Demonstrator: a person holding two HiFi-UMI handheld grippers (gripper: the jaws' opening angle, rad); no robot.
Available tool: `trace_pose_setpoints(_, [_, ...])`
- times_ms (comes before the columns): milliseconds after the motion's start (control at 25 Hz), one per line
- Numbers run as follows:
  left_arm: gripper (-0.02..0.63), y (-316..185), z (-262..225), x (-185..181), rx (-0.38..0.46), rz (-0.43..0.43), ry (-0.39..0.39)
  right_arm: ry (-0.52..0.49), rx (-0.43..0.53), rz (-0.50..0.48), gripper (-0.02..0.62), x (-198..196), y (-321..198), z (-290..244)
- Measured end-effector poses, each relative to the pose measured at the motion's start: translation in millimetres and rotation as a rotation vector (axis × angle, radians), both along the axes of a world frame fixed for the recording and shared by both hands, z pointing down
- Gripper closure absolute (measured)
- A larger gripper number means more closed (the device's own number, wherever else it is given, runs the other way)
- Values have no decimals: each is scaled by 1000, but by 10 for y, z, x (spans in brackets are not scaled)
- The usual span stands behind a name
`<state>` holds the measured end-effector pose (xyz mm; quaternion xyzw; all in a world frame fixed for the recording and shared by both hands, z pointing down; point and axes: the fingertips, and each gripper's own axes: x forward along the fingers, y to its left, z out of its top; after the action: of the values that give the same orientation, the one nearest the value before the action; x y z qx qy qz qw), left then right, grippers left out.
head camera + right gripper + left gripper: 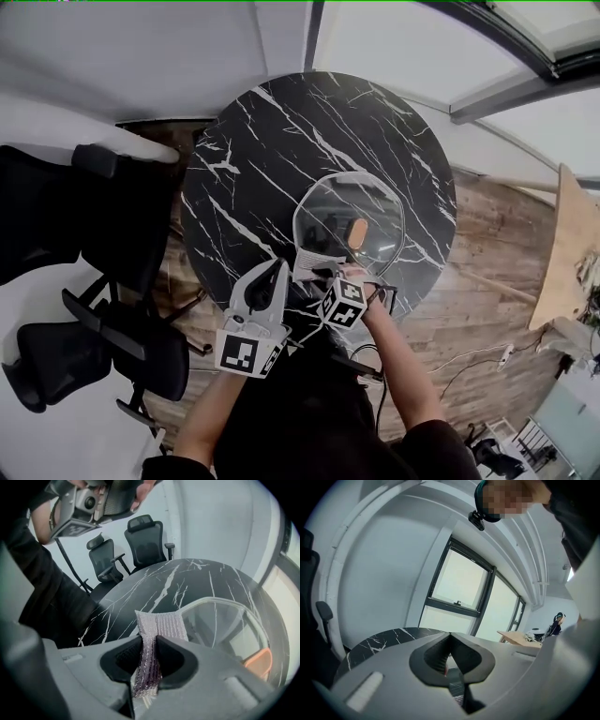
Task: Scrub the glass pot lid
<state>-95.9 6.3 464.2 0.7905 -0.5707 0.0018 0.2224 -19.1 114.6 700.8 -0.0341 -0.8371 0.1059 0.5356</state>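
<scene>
Marble table (pixel 272 141): lid (pixel 349 220) beyond right tongs' (pixel 149 644) scrubber (pixel 159 623).

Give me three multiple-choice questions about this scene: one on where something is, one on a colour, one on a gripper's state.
1. Where does the glass lid lie? A) on the marble table B) on a chair C) on the floor
2. What colour is the lid's handle? A) blue B) orange C) green
3. What is the right gripper doing? A) open, empty B) shut on the scrub pad C) shut on the handle
1 A: the head view shows it flat on the tabletop. 2 B: it shows orange. 3 B: its jaws pinch the silvery pad.
</scene>
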Motion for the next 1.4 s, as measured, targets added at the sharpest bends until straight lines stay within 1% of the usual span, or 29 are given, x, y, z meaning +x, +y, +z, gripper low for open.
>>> trace_pose_setpoints(160, [603,-3,-71,190,13,20,6,5,-28,-8,514,214,204,18])
trace_pose_setpoints(280, [603,-4,-100,334,17,49,2,43,-67,-27,514,423,350,43])
trace_pose_setpoints(360, [603,-2,-126,422,15,67,9,104,-130,-43,512,642,466,45])
trace_pose_setpoints(440, [603,7,-169,509,9,91,19,158,-226,-33,512,879,592,-6])
trace_pose_setpoints(520, [603,18,-243,602,16,120,17,166,-286,23,513,1083,639,-113])
trace_pose_setpoints(640, [603,23,-389,695,38,148,7,124,-287,171,514,1335,544,-311])
trace_pose_setpoints(720, [603,17,-507,721,52,155,0,118,-234,279,514,1519,405,-427])
trace_pose_setpoints(800, [603,12,-622,747,68,160,-7,109,-128,392,514,1681,199,-536])
trace_pose_setpoints(840, [603,17,-666,756,76,164,-10,85,-62,449,515,1729,86,-592])
trace_pose_setpoints(880, [603,31,-694,758,81,168,-12,42,8,508,515,1741,-29,-657])
trace_pose_setpoints(1000, [603,91,-718,736,84,173,-20,-138,197,681,515,1670,-334,-911])
trace_pose_setpoints(1080, [603,124,-742,718,88,173,-28,-265,294,783,515,1598,-502,-1116])
trace_pose_setpoints(1160, [603,155,-778,700,96,171,-38,-410,354,891,515,1536,-638,-1348])
trace_pose_setpoints(1280, [603,175,-828,674,114,161,-36,-680,385,1050,515,1477,-804,-1762])
trace_pose_setpoints(1320, [603,181,-805,667,115,159,-32,-746,398,1076,514,1448,-840,-1887])
trace_pose_setpoints(1360, [603,187,-772,663,115,157,-31,-780,424,1078,514,1408,-858,-1981])
trace_pose_setpoints(1400, [603,195,-733,662,115,156,-34,-783,458,1064,515,1362,-860,-2029])
